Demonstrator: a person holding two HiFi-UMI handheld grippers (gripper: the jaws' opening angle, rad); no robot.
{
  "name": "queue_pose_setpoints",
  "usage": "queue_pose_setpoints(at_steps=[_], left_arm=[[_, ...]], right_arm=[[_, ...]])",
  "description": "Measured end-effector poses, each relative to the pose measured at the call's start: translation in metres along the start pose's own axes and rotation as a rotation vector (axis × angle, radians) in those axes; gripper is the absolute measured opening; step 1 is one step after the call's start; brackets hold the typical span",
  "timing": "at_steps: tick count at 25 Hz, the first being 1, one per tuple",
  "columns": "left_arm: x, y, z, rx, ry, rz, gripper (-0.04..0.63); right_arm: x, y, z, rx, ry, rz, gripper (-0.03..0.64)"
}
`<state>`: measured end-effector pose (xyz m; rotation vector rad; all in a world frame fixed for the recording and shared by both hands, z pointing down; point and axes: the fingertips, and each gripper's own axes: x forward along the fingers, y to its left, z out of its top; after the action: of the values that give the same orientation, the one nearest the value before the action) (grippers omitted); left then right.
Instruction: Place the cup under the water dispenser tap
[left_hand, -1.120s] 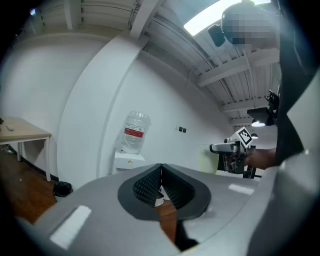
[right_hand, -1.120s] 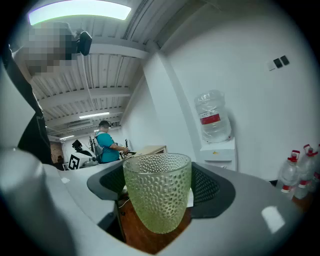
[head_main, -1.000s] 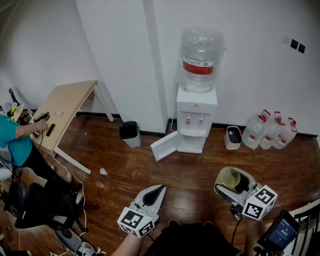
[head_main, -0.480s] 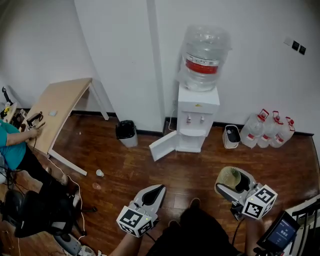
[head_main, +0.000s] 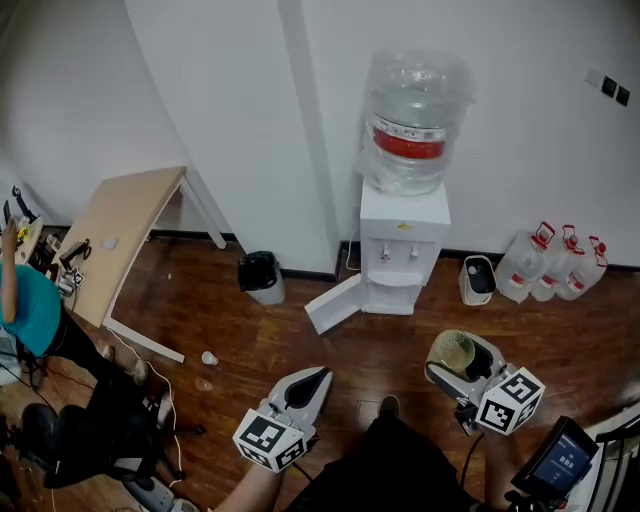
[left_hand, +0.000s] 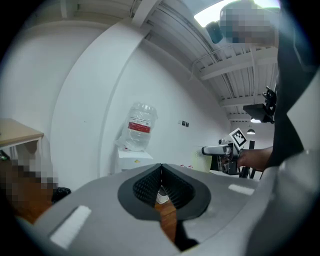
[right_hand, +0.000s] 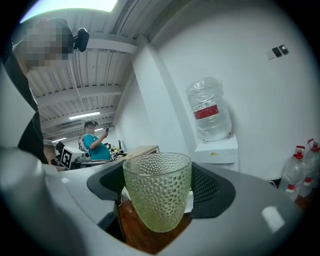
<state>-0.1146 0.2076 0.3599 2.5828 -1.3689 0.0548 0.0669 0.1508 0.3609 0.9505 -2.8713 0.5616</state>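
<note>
Both your claws have come closer to the water dispenser (head_main: 403, 240) than a second ago. Your right claw (head_main: 457, 358) squeezes the bumpy green cup (right_hand: 158, 189), which stands upright between its pads. Your left claw (head_main: 314, 380) is shut tight with nothing in it. That cup is up in the air over the wooden floor (head_main: 250, 330), well apart from the dispenser's taps (head_main: 385, 254)
</note>
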Motion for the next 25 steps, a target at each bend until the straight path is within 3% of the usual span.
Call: queue_pose_setpoints(at_steps=[6,14,25], left_arm=[[0.060,0.014,0.027,0.020,-0.011,0.003,0.000],[0.139,0.022,0.032,0.063,0.088,-0.012,0.000],[0.186,0.056,0.029,-0.001,0.122,-0.003,0.000]], right_arm=[[0.024,-0.060,0.016,0.022,-0.007,0.005,0.387],[0.053,-0.130,0.019,0.005,0.002,0.009,0.387],[0.096,-0.172,0.005,-0.011,0.060,0.008,0.387]])
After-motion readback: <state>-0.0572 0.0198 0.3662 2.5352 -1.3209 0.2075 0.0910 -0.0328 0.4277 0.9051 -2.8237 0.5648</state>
